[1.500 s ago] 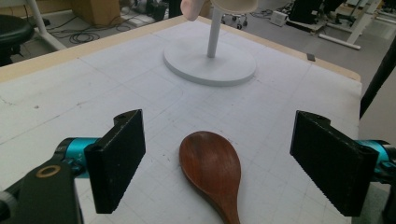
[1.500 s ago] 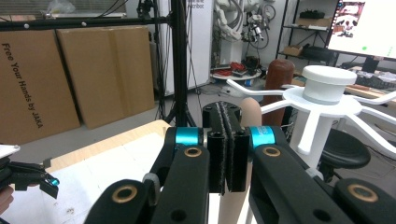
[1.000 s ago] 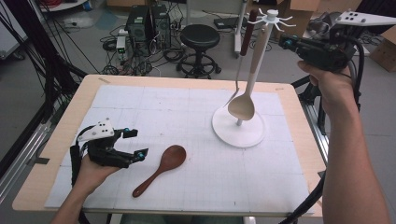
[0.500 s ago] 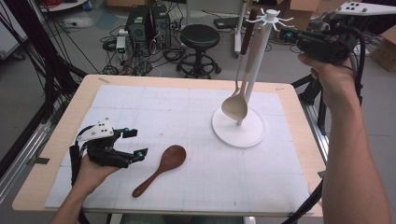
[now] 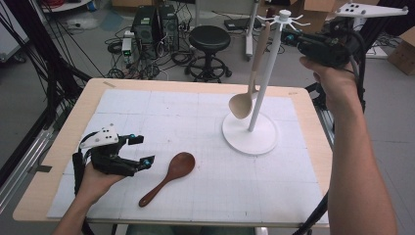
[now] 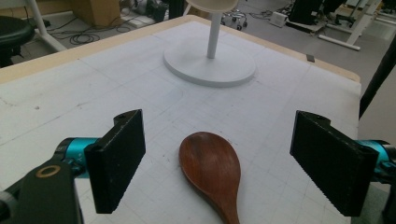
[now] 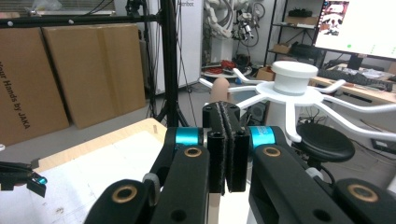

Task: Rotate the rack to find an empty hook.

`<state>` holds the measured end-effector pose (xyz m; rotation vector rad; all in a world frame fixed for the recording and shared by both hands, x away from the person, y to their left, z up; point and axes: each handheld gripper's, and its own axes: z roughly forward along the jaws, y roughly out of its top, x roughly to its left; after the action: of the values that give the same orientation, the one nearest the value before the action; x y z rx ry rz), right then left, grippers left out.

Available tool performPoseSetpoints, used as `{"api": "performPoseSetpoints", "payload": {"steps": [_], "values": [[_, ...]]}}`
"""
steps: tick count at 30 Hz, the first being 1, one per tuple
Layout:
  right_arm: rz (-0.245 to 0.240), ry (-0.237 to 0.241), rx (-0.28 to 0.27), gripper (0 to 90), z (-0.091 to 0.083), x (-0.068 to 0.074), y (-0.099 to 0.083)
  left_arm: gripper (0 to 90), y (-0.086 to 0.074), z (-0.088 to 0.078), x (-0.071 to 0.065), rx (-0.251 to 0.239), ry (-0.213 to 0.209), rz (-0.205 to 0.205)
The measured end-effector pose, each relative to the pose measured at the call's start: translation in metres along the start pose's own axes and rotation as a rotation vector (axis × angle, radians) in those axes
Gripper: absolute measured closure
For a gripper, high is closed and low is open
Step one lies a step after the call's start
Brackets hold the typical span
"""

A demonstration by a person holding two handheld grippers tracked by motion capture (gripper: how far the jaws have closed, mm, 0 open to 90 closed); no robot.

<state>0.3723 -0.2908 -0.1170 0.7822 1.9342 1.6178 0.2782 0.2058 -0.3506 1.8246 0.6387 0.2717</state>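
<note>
On the counter (image 5: 58, 161), covered by a white gridded mat (image 5: 161, 112), a dark brown wooden spoon (image 5: 169, 177) lies flat with its bowl toward the middle of the counter and its handle running back toward the near edge. The left gripper (image 5: 142, 149) rests low over the mat just beside that spoon, its jaws standing wide apart and holding nothing; in the left gripper view the spoon's bowl (image 6: 211, 167) lies on the mat between the two black jaws, touching neither. Farther back on the right stands a white rack (image 5: 250, 133) with a round base, a thin upright pole and short arms spreading from a cap at the top. A pale wooden spoon (image 5: 249, 83) hangs from one of those arms, bowl down, just above the base and close beside the pole. The right gripper (image 5: 288, 38) is held high in the air beside the top of the rack, near the pale spoon's handle end. Its jaws are pressed together with nothing between them, as the right gripper view shows plainly, where the rack's cap (image 7: 294, 74) and arms lie just beyond the closed jaws and the tip of the pale spoon's handle (image 7: 220, 89) rises behind them.
</note>
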Motion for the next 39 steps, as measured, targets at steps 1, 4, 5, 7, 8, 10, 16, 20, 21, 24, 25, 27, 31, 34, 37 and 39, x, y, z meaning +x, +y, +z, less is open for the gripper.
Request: {"api": "performPoseSetpoints", "payload": {"steps": [1,4,5,7,8,10,16,20,21,24,25,27,31,34,37,39], "values": [[0.002,0.002,-0.001,90.0,0.001,0.001,0.0,18.6,0.0,0.0,0.0,0.0,0.0,0.0],[-0.004,-0.002,-0.002,90.0,0.004,0.004,0.001,18.6,0.0,0.0,0.0,-0.001,0.0,-0.001],[-0.007,-0.001,-0.002,90.0,0.005,0.004,0.001,18.6,0.0,0.0,0.0,-0.001,0.001,0.001],[-0.008,-0.001,-0.002,90.0,0.006,0.005,0.001,18.6,0.0,0.0,0.0,-0.001,-0.001,-0.001],[-0.006,-0.001,-0.007,90.0,0.007,0.005,0.001,18.6,0.0,0.0,0.0,-0.002,-0.001,-0.002],[-0.006,0.0,-0.01,90.0,0.007,0.006,0.001,18.6,0.0,0.0,0.0,0.001,0.0,0.002],[-0.002,0.024,-0.03,84.8,0.001,0.009,-0.005,18.6,0.0,0.0,0.001,0.004,0.001,0.002],[0.01,0.042,-0.027,79.9,-0.005,0.013,-0.015,18.6,-0.001,0.001,0.001,0.005,-0.002,0.002],[0.013,0.047,-0.027,78.4,-0.006,0.013,-0.018,18.6,-0.001,0.001,0.001,0.005,-0.001,0.002],[0.017,0.063,-0.021,74.3,-0.009,0.017,-0.027,18.5,-0.001,0.001,0.001,0.003,0.003,0.003],[0.02,0.07,-0.016,72.3,-0.009,0.018,-0.03,18.6,-0.001,0.001,0.001,0.003,0.003,0.003],[0.027,0.087,-0.013,69.6,-0.009,0.021,-0.038,18.6,-0.001,0.001,0.001,0.003,0.007,0.004],[0.03,0.107,0.005,63.6,-0.007,0.028,-0.052,18.6,-0.001,0.001,0.0,0.007,0.009,0.006],[0.037,0.119,0.02,56.8,-0.006,0.034,-0.066,18.6,-0.002,0.002,0.001,0.01,0.009,0.006],[0.049,0.142,0.035,55.1,-0.003,0.039,-0.084,18.6,-0.002,0.002,0.001,0.009,0.011,0.007],[0.046,0.143,0.056,54.0,-0.002,0.041,-0.095,18.6,-0.002,0.003,0.001,0.009,0.01,0.006]]}}
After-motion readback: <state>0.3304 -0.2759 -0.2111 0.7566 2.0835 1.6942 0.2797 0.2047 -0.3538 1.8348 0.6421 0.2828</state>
